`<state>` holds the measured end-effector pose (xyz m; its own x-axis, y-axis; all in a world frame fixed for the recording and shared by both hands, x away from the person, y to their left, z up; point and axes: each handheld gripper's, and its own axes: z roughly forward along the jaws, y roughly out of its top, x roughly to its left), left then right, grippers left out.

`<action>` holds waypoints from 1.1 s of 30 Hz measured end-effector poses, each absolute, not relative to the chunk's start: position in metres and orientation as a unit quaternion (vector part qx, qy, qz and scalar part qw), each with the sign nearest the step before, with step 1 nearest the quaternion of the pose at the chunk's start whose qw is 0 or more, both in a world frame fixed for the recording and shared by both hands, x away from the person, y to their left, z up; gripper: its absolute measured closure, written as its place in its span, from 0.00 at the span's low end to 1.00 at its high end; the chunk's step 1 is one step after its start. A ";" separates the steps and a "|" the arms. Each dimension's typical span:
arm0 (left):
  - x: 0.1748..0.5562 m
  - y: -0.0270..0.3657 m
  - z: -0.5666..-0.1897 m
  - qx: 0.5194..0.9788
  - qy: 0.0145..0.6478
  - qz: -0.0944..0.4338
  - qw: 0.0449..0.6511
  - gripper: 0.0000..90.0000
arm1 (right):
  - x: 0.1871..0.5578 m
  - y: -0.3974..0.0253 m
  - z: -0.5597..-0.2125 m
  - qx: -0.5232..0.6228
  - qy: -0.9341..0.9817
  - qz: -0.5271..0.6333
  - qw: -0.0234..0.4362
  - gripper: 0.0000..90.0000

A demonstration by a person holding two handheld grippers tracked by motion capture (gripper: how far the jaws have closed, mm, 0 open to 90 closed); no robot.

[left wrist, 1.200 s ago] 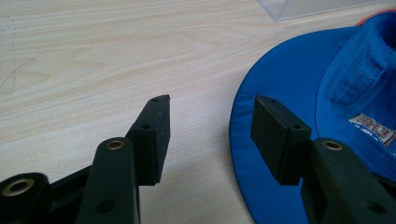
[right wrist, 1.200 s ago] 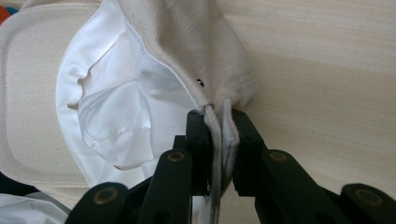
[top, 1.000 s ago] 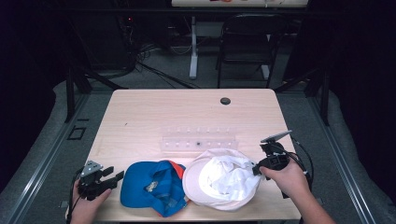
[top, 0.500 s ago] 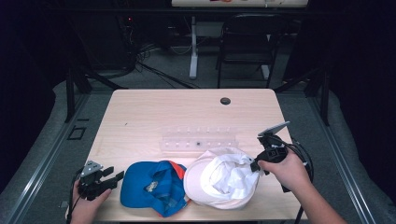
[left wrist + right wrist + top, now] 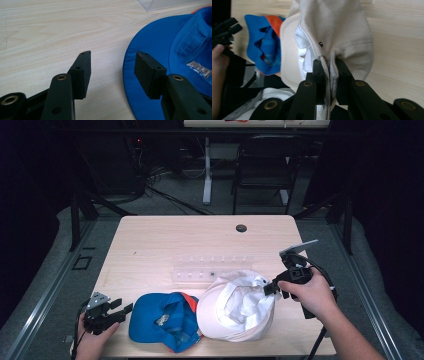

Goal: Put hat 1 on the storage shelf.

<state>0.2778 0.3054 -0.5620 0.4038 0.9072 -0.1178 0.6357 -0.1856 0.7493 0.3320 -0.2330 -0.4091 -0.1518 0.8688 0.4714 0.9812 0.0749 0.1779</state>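
Cream hat (image 5: 337,30) fabric sits pinched between the right gripper's (image 5: 329,62) jaws.

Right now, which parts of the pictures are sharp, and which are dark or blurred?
High view: table evenly lit, room behind dark. Left gripper view: blue hat sharp, open jaws soft at the bottom edge. Right gripper view: white hat in focus where the jaws pinch it, nearest jaw parts blurred.
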 end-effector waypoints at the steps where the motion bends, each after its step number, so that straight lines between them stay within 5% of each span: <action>1: 0.278 0.305 -0.562 0.749 0.515 0.180 0.376 0.53 | 0.333 -0.234 -0.407 -0.635 -0.725 -0.231 0.135 0.90; 17: 0.278 0.305 -0.562 0.747 0.514 0.184 0.379 0.53 | 0.338 -0.245 -0.395 -0.627 -0.671 -0.303 0.256 0.91; 33: 0.277 0.305 -0.561 0.748 0.514 0.183 0.379 0.53 | 0.335 -0.258 -0.387 -0.624 -0.601 -0.388 0.314 0.91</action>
